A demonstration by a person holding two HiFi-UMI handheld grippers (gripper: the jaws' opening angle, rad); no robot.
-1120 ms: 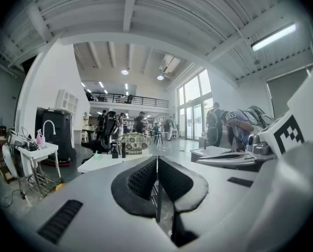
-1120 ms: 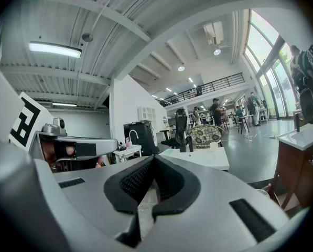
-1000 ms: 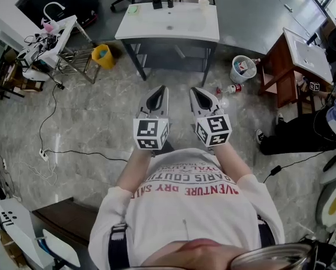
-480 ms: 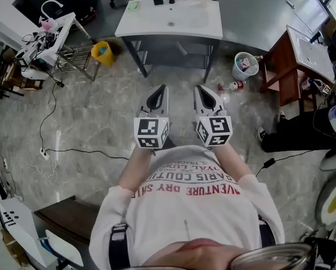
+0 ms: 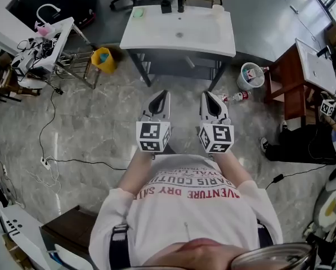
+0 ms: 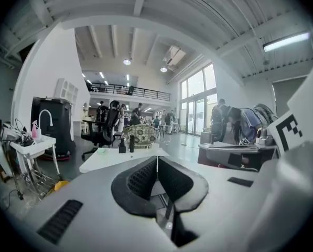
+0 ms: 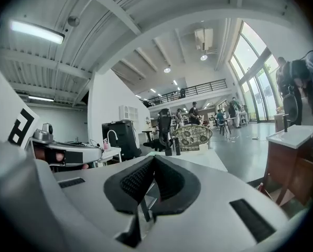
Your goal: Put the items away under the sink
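A white sink (image 5: 179, 31) on a dark open frame stands ahead of me on the marble floor. Two dark bottles (image 5: 180, 3), a cup (image 5: 217, 10) and a green item (image 5: 137, 12) rest on its top. To the sink's right, a bottle (image 5: 238, 96) lies on the floor next to a white bucket (image 5: 250, 75). My left gripper (image 5: 162, 94) and right gripper (image 5: 207, 95) are held side by side at chest height, short of the sink. Both are shut and hold nothing. The left gripper (image 6: 157, 158) and right gripper (image 7: 154, 158) point level at the sink top (image 6: 109, 159).
A yellow bin (image 5: 102, 56) and a white cart (image 5: 44, 44) stand to the left of the sink. Cables (image 5: 49, 151) trail over the floor on the left. At the right are a wooden cabinet (image 5: 303, 66) and a person sitting on the floor (image 5: 303, 139).
The sink and the things on the floor have slid lower and slightly right in the head view, so I stand closer to them. Both grippers stay shut and side by side.
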